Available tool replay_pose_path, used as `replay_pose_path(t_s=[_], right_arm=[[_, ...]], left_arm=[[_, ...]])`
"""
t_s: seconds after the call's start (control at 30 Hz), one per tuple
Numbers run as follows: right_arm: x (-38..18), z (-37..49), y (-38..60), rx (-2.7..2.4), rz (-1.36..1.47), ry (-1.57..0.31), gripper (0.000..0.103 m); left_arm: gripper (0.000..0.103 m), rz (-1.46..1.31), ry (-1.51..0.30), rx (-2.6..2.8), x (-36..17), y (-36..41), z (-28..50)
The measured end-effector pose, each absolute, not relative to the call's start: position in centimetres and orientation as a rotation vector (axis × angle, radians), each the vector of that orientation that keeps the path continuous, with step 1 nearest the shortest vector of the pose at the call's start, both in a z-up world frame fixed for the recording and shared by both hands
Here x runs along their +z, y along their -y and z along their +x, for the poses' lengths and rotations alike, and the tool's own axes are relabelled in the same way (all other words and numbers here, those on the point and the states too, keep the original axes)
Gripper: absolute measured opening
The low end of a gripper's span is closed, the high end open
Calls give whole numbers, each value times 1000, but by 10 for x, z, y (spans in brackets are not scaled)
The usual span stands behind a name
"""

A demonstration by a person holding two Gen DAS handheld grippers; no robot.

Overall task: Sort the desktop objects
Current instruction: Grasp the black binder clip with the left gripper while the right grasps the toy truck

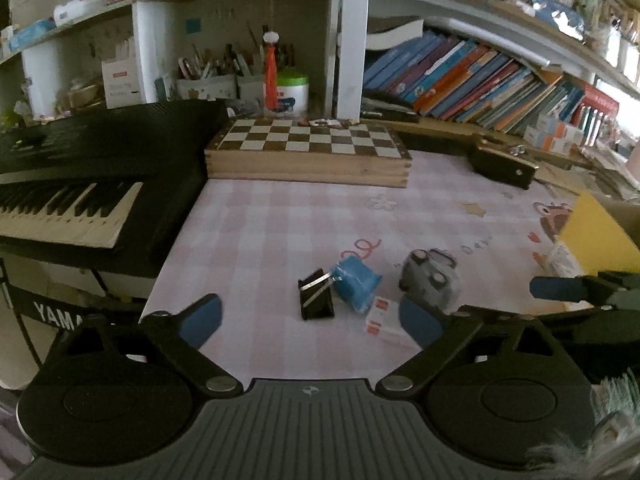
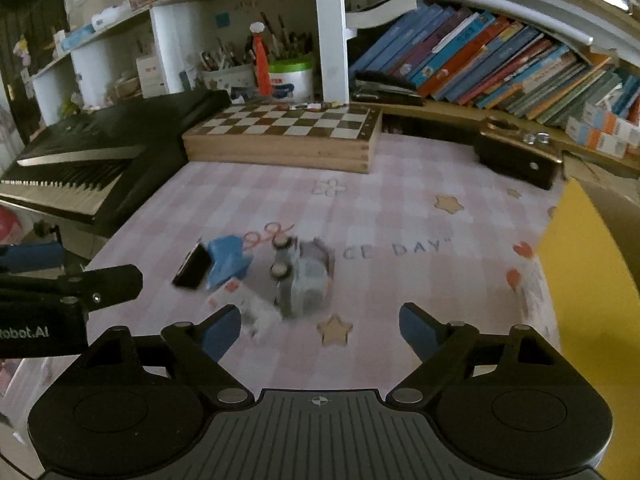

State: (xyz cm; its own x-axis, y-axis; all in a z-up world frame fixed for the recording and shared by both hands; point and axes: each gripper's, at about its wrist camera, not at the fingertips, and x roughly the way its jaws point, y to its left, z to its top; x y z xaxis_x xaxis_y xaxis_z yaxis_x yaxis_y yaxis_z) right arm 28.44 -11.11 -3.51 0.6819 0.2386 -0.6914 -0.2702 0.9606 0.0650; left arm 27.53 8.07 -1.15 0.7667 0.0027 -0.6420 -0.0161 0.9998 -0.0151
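Note:
Small objects lie together on the pink checked mat (image 1: 280, 220): a black binder clip (image 1: 316, 300), a blue crumpled packet (image 1: 356, 282), a grey toy car (image 1: 430, 280) on its side, and a small white-and-red box (image 1: 380, 320). My left gripper (image 1: 310, 320) is open, just before the clip and packet. In the right wrist view the clip (image 2: 192, 268), the packet (image 2: 228, 260), the car (image 2: 302, 276) and the box (image 2: 244, 300) are blurred. My right gripper (image 2: 320, 330) is open, its fingers short of the car.
A wooden chessboard box (image 1: 308, 152) sits at the back. A black keyboard (image 1: 80, 184) overhangs the left. A dark wooden block (image 1: 504, 164) and leaning books (image 1: 480, 76) stand at the back right. A yellow container (image 2: 584, 280) stands at the right edge.

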Motion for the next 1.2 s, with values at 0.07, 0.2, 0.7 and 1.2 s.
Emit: replay_pose_path(t_s=[0.07,0.2,0.7,1.2], right_arm=[[-40,300,110,295,-46,-779,88],[-48,320,106,317,-59,-792,88],[-68,354,99,421,-41,-853,47],[-43,337,114,434,-11,-795,44]], left_arm=[[74,1,-719,21,-17,-81,292],[55,26,-761,25,-30,-83,319],[21,130,-824,-21,-61,-57,361],[8,54,-736,-23,-29,-67,331]])
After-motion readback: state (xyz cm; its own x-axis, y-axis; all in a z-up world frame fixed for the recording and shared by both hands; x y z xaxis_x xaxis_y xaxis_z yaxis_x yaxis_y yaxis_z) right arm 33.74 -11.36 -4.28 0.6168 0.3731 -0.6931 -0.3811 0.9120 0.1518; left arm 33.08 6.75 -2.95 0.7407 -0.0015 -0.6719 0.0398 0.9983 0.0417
